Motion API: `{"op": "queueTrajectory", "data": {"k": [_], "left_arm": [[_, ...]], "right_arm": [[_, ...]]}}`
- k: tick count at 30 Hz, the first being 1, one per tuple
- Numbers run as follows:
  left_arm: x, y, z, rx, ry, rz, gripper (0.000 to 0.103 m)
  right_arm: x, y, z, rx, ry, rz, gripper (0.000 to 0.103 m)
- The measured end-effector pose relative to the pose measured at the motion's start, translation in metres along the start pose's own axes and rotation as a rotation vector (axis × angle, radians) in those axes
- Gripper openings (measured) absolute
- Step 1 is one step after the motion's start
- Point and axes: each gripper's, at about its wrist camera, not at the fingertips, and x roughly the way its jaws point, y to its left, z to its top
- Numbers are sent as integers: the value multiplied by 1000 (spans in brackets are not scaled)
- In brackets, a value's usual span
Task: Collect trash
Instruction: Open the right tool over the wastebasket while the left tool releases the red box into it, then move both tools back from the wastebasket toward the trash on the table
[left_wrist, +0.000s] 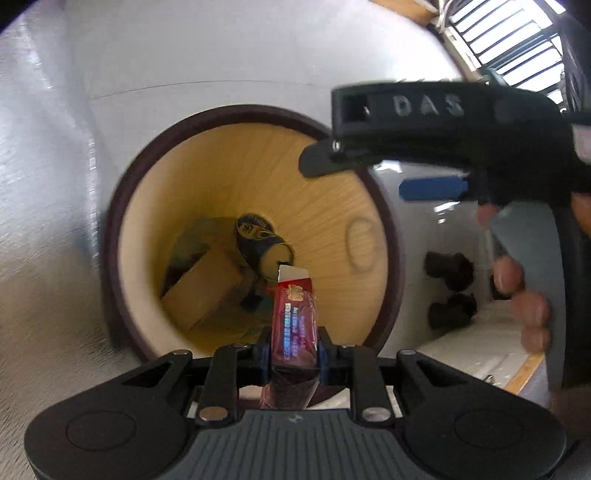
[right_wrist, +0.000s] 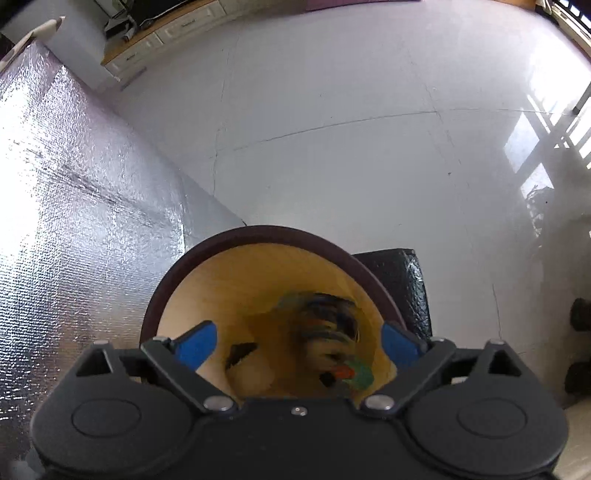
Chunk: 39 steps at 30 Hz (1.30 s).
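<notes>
A round wooden trash bin (left_wrist: 155, 236) with a dark rim stands on the white floor. Inside it lie a brown cardboard box (left_wrist: 203, 291) and a dark can (left_wrist: 258, 240). My left gripper (left_wrist: 293, 354) is shut on a red wrapper (left_wrist: 295, 314) and holds it over the bin's near rim. My right gripper (right_wrist: 299, 341) is open and empty above the bin (right_wrist: 258, 236); a blurred colourful piece of trash (right_wrist: 328, 328) shows in the bin below it. The right gripper also shows in the left wrist view (left_wrist: 424, 147), over the bin's right edge.
A silver foil mat (right_wrist: 74, 206) covers the floor left of the bin. A black bag (right_wrist: 402, 288) lies right of the bin. Dark shoes (left_wrist: 448, 269) stand at the right. A low cabinet (right_wrist: 155, 48) is at the far wall.
</notes>
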Motion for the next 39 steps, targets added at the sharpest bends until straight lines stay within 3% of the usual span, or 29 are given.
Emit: {"op": "queueTrajectory", "data": {"k": [3, 5, 6, 7, 23, 39], "left_arm": [[11, 0, 6, 24, 13, -40, 27], [20, 0, 9, 24, 55, -28, 52], [20, 1, 8, 18, 54, -2, 69], [19, 3, 7, 17, 42, 8, 71], [-1, 7, -1, 44, 35, 80, 71], [-48, 3, -11, 30, -74, 136, 84]], "right_arm": [[-6, -7, -4, 15, -7, 7, 96], [-6, -9, -4, 27, -7, 10, 96], [-8, -10, -6, 31, -8, 8, 96], [-9, -14, -8, 34, -8, 6, 96], [-25, -25, -56, 42, 47, 2, 96], [-70, -30, -73, 35, -55, -9, 96]]}}
